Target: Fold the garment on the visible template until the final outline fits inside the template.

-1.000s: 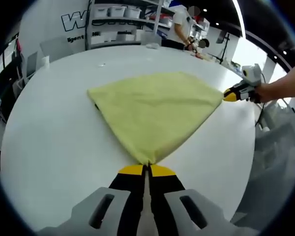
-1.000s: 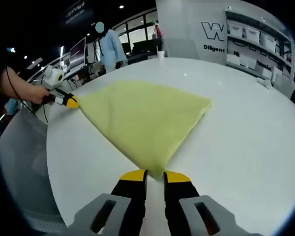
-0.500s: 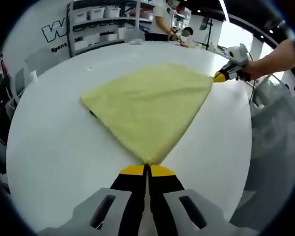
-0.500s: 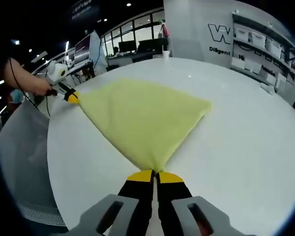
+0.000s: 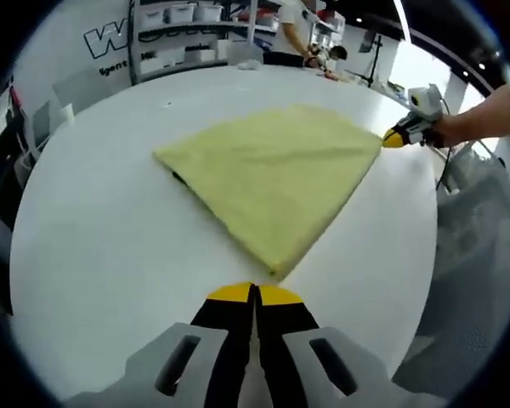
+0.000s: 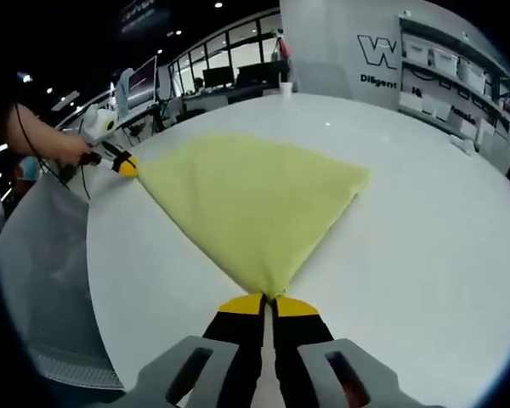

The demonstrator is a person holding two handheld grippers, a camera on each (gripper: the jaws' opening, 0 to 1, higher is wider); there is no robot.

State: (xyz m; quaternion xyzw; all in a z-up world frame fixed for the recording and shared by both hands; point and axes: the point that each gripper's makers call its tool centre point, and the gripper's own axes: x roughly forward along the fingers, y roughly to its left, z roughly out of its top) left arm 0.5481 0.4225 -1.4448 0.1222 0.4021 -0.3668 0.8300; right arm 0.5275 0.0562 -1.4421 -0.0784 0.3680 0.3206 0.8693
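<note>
- Since a moment ago our left gripper (image 5: 254, 293) let the yellow cloth (image 5: 276, 174) corner go; its jaws are closed, empty.
- Right gripper (image 6: 268, 303) pinches another corner on the white table (image 6: 425, 229).
- Shelves (image 5: 195, 34) stand behind.

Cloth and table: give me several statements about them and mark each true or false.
1. A yellow cloth lies on a white round table. True.
2. The right gripper has its jaws wide open. False: they are closed on a corner of the cloth.
3. The cloth is bunched up in a heap. False: it lies spread flat.
4. Shelves with white bins stand beyond the table. True.
</note>
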